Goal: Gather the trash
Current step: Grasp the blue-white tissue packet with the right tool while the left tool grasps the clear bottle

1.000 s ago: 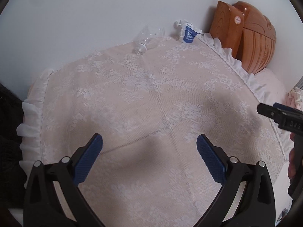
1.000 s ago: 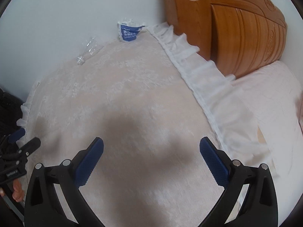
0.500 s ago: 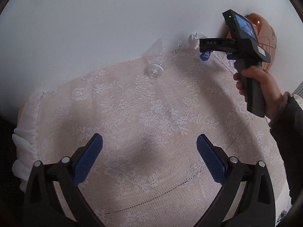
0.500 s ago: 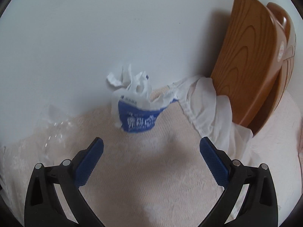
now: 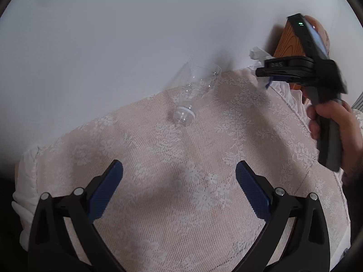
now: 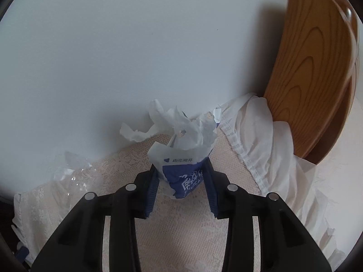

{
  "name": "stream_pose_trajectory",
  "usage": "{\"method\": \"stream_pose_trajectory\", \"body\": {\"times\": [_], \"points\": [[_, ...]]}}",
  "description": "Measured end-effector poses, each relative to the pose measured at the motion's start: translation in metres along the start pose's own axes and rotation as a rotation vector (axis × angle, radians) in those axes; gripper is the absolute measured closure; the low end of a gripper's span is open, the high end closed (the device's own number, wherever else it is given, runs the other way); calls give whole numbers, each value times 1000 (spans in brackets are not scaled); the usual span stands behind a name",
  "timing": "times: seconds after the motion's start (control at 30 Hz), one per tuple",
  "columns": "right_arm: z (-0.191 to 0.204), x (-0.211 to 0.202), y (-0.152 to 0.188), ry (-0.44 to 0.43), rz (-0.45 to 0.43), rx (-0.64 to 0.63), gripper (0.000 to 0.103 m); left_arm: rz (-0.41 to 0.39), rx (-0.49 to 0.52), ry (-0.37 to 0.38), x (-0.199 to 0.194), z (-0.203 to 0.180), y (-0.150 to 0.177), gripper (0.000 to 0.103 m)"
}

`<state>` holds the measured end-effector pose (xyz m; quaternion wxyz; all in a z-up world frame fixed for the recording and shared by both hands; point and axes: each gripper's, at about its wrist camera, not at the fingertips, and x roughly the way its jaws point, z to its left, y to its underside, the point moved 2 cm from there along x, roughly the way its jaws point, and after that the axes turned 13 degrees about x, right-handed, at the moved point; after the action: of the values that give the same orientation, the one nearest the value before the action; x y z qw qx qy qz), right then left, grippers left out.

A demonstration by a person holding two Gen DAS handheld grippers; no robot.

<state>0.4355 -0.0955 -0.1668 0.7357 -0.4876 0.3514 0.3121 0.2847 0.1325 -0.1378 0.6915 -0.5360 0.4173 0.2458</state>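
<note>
A blue and white tissue packet [image 6: 181,172] with crumpled white tissue sticking out sits on the lace cloth by the wall. My right gripper [image 6: 181,176] is shut on its blue lower part. In the left wrist view the right gripper [image 5: 270,72] shows at the far right, with a bit of the tissue [image 5: 257,54] above it. A clear empty plastic bottle [image 5: 195,90] lies against the wall, mouth toward me; it also shows in the right wrist view [image 6: 70,174]. My left gripper [image 5: 179,181] is open and empty, well short of the bottle.
A lace-covered surface [image 5: 181,158] with a white frilled edge [image 6: 261,154] runs up to a pale wall [image 5: 113,34]. A brown wooden headboard [image 6: 317,68] stands at the right, with pale bedding [image 6: 335,192] below it.
My right gripper moved in on the tissue packet and closed on it. My left gripper moved forward toward the bottle and stayed open.
</note>
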Motion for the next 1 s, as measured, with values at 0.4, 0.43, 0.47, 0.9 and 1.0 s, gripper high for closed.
{"method": "stream_pose_trajectory", "body": {"times": [0.4, 0.43, 0.47, 0.9, 1.0], "points": [[-83, -118, 67, -16, -36, 18, 65, 12, 115, 8, 72, -6, -74, 8], [-89, -124, 74, -14, -33, 20, 65, 12, 118, 15, 76, -6, -77, 8], [-91, -128, 79, -13, -30, 19, 65, 18, 117, 19, 79, -5, -79, 8], [-101, -137, 104, 4, -29, 0, 65, 37, 105, -4, 101, -10, -86, 8], [-98, -139, 107, 5, -32, -11, 65, 36, 106, 4, 105, -12, -89, 26]]}}
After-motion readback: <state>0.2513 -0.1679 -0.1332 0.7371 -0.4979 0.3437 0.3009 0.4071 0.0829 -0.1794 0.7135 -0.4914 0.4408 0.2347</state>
